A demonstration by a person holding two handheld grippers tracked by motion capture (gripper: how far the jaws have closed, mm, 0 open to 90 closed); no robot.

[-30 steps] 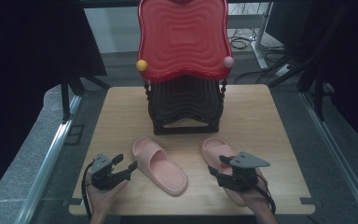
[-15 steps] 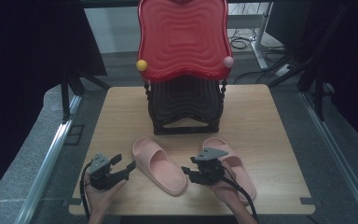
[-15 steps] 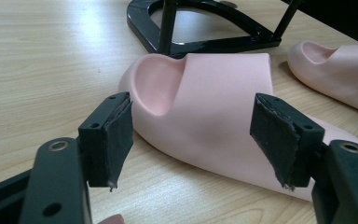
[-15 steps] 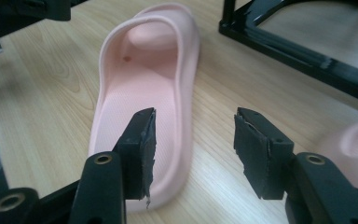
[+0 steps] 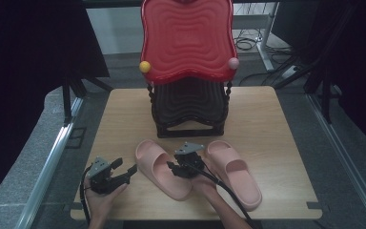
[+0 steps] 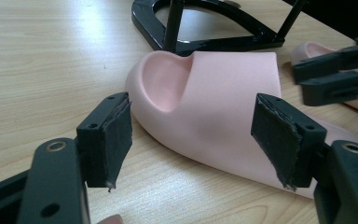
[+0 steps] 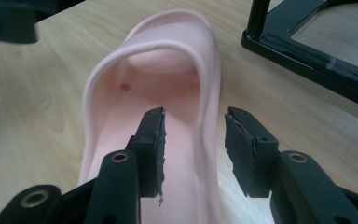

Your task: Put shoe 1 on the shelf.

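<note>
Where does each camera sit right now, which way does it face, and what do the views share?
High view: above the person's side, facing forward and down on the table; both hands, left gripper and right gripper.
Left gripper view: along its open jaws at the left slipper.
Right gripper view: jaws straddle that slipper's side wall.
Shared: the left slipper and the black rack in all three.

No readable text, labels or numbers anywhere. No brand marks on any surface. No signs in the background either.
</note>
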